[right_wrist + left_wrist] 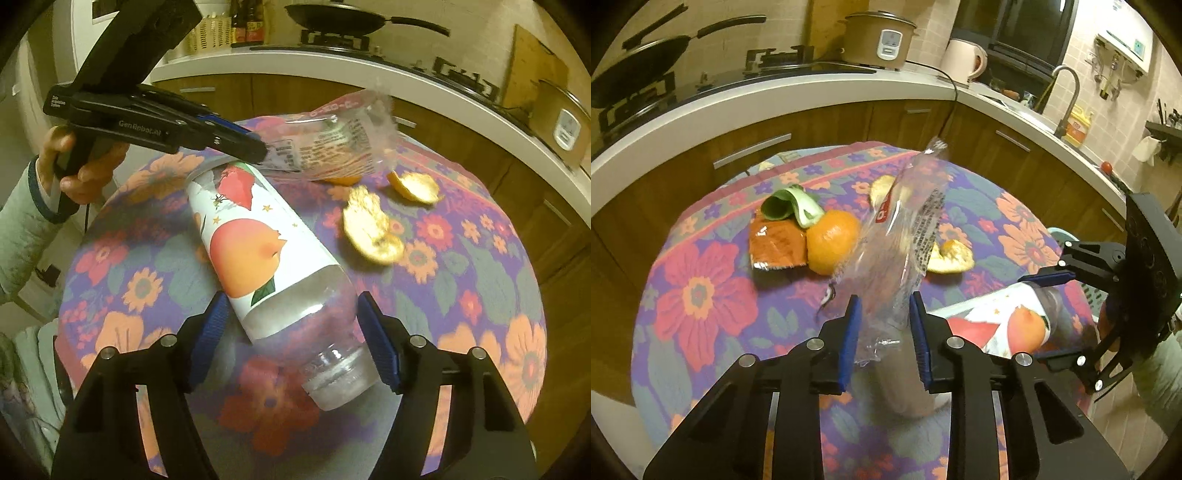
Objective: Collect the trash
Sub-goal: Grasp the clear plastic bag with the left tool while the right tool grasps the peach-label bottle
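Note:
My left gripper [884, 306] is shut on a clear plastic wrapper [905, 221] and holds it above the round flowered table [701, 288]. It also shows in the right wrist view [258, 149], with the wrapper [332, 140] hanging from it. My right gripper [291, 306] is shut on a plastic bottle [258, 251] with a peach label, held above the table. In the left wrist view the right gripper [1049, 314] and the bottle [1008, 321] are at the right. An orange [833, 245], orange peels [373, 229], a green peel [792, 206] and an orange packet [777, 243] lie on the table.
A curved white kitchen counter [812, 99] with wood cabinets runs behind the table. On it are a wok [639, 70] on a stove, a rice cooker [881, 38], a kettle [964, 61] and a sink tap [1067, 96]. A pale basket [1089, 291] sits beyond the table's right edge.

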The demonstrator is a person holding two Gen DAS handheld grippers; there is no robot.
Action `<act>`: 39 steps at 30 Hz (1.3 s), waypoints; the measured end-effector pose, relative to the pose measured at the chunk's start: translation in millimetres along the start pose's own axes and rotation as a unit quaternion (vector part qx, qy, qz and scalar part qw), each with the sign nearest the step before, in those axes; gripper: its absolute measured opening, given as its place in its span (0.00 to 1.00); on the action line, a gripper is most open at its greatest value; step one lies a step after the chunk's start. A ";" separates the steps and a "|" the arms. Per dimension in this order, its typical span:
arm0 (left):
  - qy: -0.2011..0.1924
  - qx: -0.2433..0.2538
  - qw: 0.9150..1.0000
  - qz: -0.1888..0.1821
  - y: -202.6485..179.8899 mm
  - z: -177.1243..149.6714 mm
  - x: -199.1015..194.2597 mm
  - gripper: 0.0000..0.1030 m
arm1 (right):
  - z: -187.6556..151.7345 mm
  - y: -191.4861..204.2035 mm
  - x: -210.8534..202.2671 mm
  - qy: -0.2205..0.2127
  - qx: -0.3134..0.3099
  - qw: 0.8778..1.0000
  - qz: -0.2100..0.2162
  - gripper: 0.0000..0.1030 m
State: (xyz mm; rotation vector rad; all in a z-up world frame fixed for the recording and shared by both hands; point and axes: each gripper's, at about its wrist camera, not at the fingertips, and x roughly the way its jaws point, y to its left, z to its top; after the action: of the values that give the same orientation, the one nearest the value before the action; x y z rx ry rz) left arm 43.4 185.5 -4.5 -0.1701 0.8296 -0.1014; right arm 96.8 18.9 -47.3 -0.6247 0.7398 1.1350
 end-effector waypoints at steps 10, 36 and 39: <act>-0.001 0.013 1.000 -0.009 -17.2 -17.2 -3.4 0.22 | -69.8 -15.9 -60.3 0.006 0.141 0.980 -0.139 0.63; 0.029 0.087 0.993 0.072 -62.2 -36.4 45.5 0.60 | -58.8 -13.0 -34.9 0.031 0.176 0.971 -0.157 0.74; 0.037 0.096 0.992 0.079 -67.2 -40.8 49.1 0.59 | -63.2 -18.2 -38.9 0.023 0.190 0.970 -0.151 0.68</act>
State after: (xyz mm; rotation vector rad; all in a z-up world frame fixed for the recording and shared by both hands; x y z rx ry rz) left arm 44.5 107.3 -54.4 0.0803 0.8986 -0.0380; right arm 92.1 -57.0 -54.1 -0.4192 0.8432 0.6761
